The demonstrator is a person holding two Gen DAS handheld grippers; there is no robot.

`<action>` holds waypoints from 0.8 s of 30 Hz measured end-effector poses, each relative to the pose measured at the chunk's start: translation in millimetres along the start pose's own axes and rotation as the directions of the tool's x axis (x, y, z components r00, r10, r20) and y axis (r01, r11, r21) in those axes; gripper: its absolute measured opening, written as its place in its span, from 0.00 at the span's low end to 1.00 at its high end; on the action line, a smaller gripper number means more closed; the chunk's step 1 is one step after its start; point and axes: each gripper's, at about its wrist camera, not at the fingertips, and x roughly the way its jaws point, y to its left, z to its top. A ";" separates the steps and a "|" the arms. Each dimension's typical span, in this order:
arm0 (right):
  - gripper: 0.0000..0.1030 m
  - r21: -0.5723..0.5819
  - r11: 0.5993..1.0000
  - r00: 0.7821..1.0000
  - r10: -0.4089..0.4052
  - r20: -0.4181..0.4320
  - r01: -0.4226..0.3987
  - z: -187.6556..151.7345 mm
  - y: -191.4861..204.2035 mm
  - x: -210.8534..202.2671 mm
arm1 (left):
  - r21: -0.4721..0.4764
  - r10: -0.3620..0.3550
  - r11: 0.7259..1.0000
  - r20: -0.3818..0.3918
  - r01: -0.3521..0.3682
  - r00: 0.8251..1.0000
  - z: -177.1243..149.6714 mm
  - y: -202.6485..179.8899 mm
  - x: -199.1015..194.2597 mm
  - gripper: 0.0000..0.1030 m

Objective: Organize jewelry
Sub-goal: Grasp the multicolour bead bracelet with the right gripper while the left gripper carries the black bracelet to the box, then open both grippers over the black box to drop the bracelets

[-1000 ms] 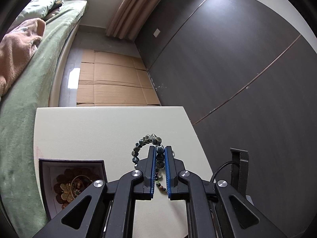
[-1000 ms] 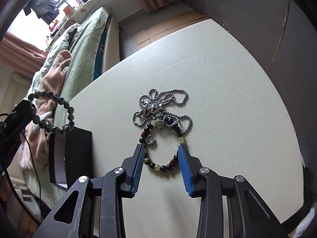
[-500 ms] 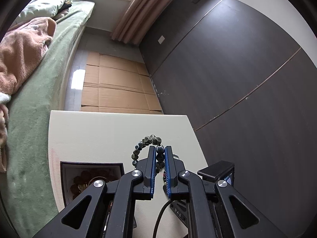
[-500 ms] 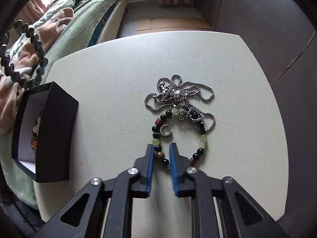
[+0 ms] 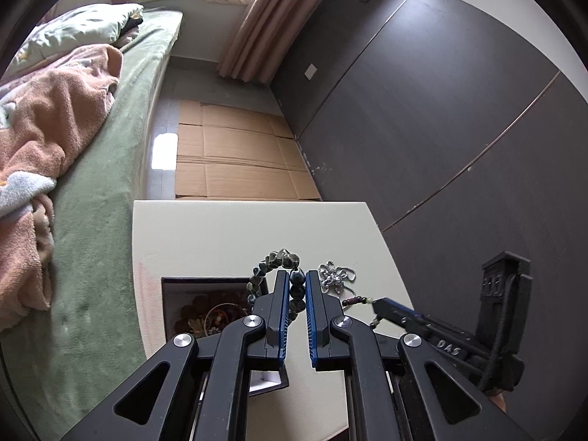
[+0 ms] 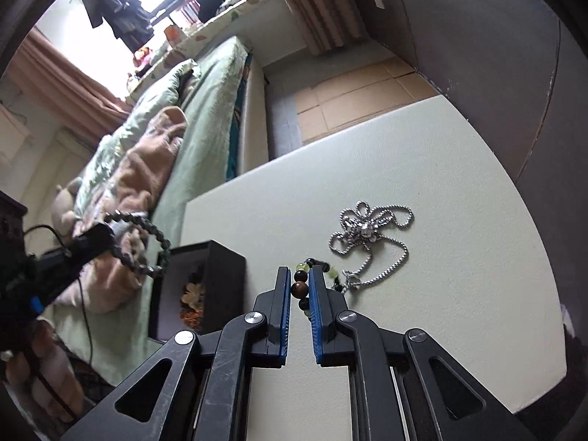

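A dark beaded bracelet (image 5: 273,262) is clamped by the left gripper (image 5: 294,290), and a multicoloured beaded bracelet (image 6: 300,286) by the right gripper (image 6: 298,288), above the table (image 6: 441,191).

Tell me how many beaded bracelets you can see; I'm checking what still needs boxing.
2. The dark green bracelet is held in the left gripper above the black box. The multicolored bracelet is clamped in the right gripper. The box may hide more.

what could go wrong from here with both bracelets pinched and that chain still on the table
1. The mixed-bead bracelet in the right gripper looks hooked into the silver chain necklace; lifting may drag or tangle the chain.
2. The left gripper pinches only a few beads of the dark bead bracelet; it could slip before reaching the black box.
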 end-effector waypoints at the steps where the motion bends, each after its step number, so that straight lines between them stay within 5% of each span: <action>1: 0.11 0.002 1.000 1.000 0.021 0.017 -0.021 0.5 3.1 -3.9 | 0.000 0.009 1.000 -0.003 -0.009 1.000 -1.3 2.5 -0.9 0.08; 10: 0.11 -0.024 0.992 0.986 0.126 0.110 -0.124 4.8 33.6 -17.4 | -0.082 0.056 0.994 -0.130 -0.067 0.990 -14.5 37.7 9.4 0.14; 11: 0.11 -0.028 0.990 0.983 0.138 0.118 -0.136 4.3 36.5 -18.6 | -0.078 0.060 0.994 -0.140 -0.071 0.988 -14.8 39.3 10.4 0.21; 13: 0.11 -0.036 0.986 0.979 0.164 0.124 -0.161 3.9 42.5 -17.9 | -0.077 0.050 0.995 -0.146 -0.062 0.988 -14.0 41.9 10.3 0.81; 14: 0.11 -0.037 0.982 0.975 0.186 0.122 -0.183 4.1 45.6 -15.6 | -0.082 0.038 0.995 -0.129 -0.048 0.991 -13.0 43.1 7.7 0.90; 24: 0.11 -0.118 0.953 0.953 0.289 0.095 -0.277 -3.9 88.9 9.2 | -0.117 0.084 0.989 -0.068 -0.092 0.994 -4.2 66.7 -10.6 0.93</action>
